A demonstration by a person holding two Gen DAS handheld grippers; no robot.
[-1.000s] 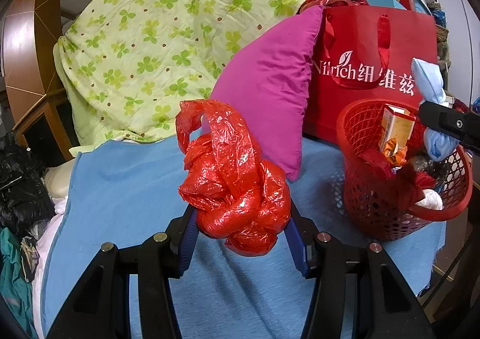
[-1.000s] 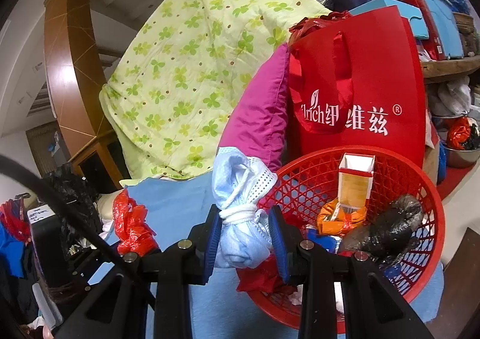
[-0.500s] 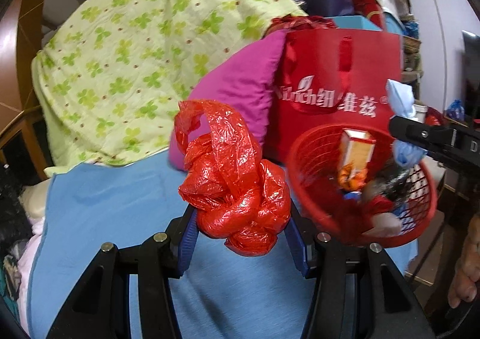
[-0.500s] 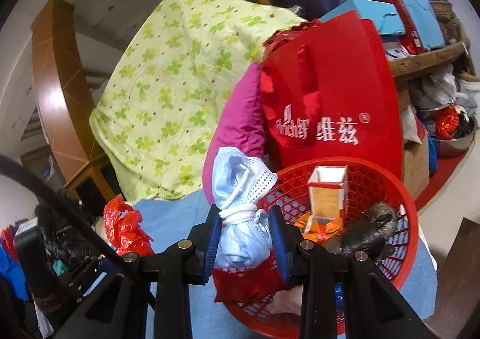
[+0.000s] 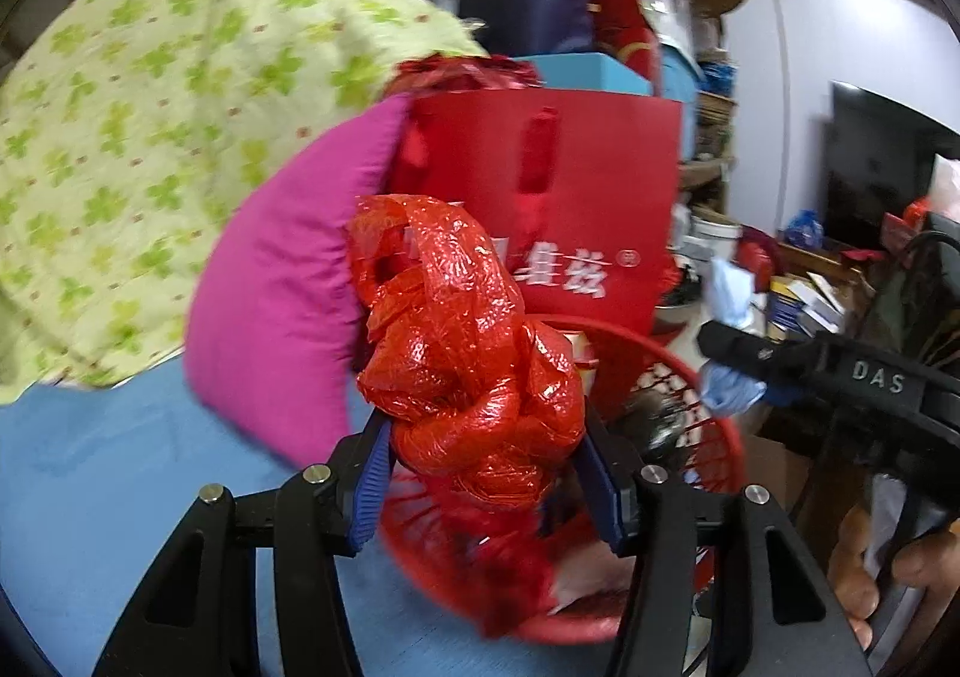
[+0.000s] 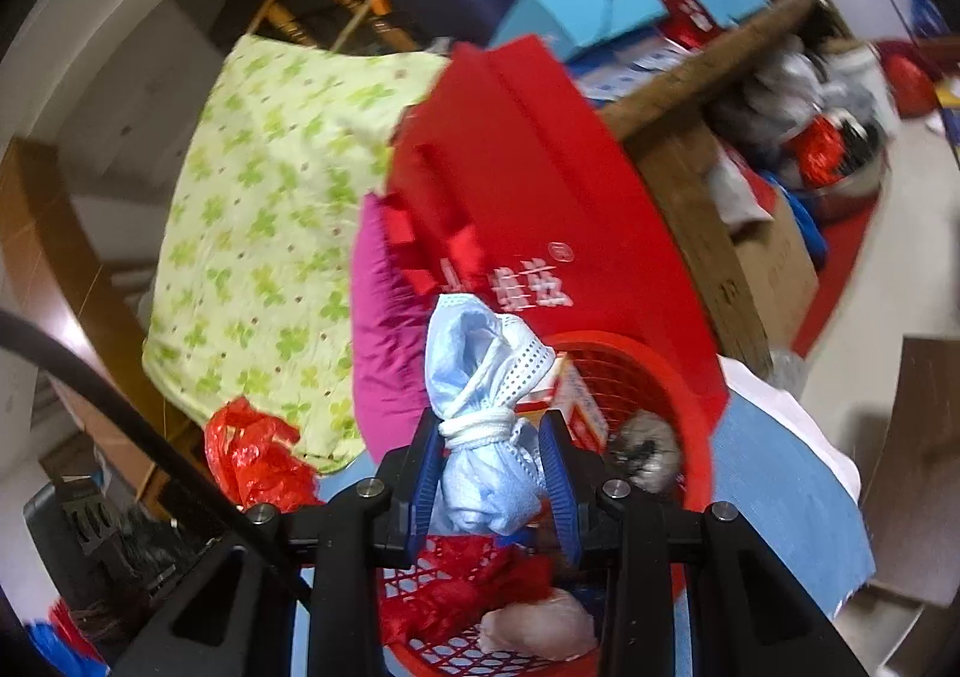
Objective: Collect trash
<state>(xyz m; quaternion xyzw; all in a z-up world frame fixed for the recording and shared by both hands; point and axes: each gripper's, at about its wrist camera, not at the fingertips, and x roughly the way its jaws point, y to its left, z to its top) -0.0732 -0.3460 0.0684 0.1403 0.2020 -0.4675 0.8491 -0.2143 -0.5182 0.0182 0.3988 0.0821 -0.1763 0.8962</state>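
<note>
Red bag clamped in left gripper, jaws just easing apart, above near rim of basket; mask pinched in right gripper, over basket.

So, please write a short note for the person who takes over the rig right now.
Left gripper: red plastic bag between its pads, jaws just been opening, over the red basket.
Right gripper: shut on the blue face mask, above the same basket.
Done: carton, dark wad and other scraps already lie inside.
Left: drop both pieces in.
</note>
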